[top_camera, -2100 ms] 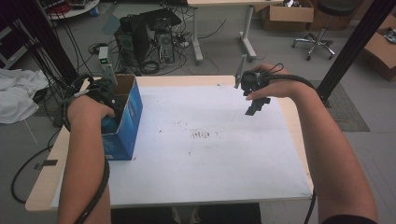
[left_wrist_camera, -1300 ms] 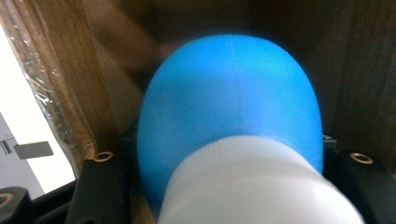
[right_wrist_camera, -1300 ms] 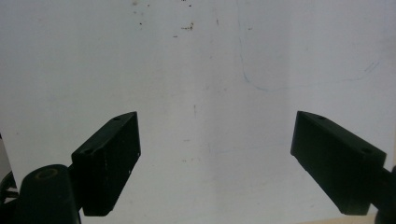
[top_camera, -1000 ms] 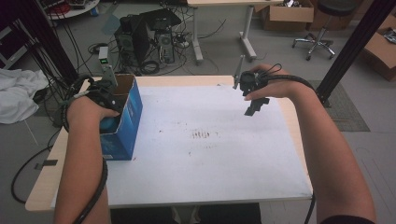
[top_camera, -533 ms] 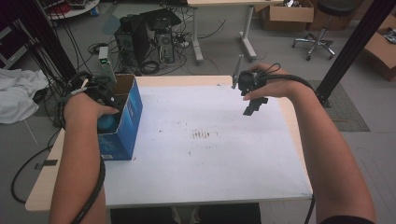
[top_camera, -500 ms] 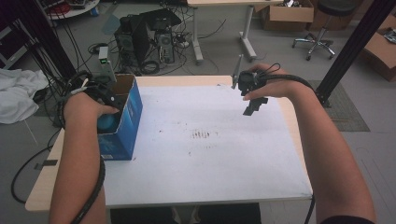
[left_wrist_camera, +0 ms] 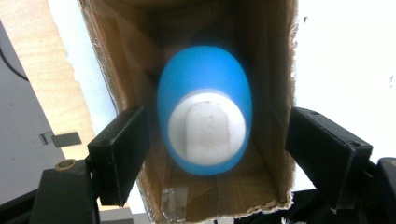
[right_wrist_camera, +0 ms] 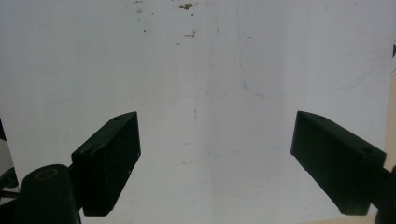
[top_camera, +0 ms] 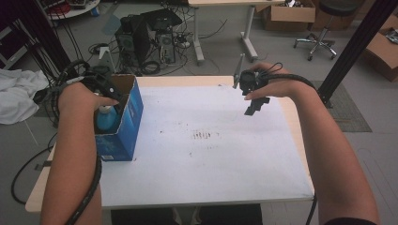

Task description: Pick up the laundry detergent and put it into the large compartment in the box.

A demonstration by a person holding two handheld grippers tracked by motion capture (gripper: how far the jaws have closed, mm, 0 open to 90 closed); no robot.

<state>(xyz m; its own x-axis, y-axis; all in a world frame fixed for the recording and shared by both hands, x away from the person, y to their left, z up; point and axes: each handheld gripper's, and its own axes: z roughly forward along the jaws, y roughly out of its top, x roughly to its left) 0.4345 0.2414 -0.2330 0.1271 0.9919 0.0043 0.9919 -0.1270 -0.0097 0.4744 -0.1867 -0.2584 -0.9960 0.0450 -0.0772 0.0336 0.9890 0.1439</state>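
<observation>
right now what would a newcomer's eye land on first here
The blue bottle with its white cap, standing inside the blue box at the table's left edge. The left gripper hangs just above it, its jaws apart on either side of the cap and just opened, not pressing it. Across the white table, the right gripper hovers open over bare surface.

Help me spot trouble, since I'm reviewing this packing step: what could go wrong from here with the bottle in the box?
The left gripper, jaws just opening, stands clear of the blue bottle inside the blue box. A jaw might catch the cardboard wall on the way out. The box sits near the table edge, so a snag could drag it off. The right gripper hangs open, far away, steadying nothing.
</observation>
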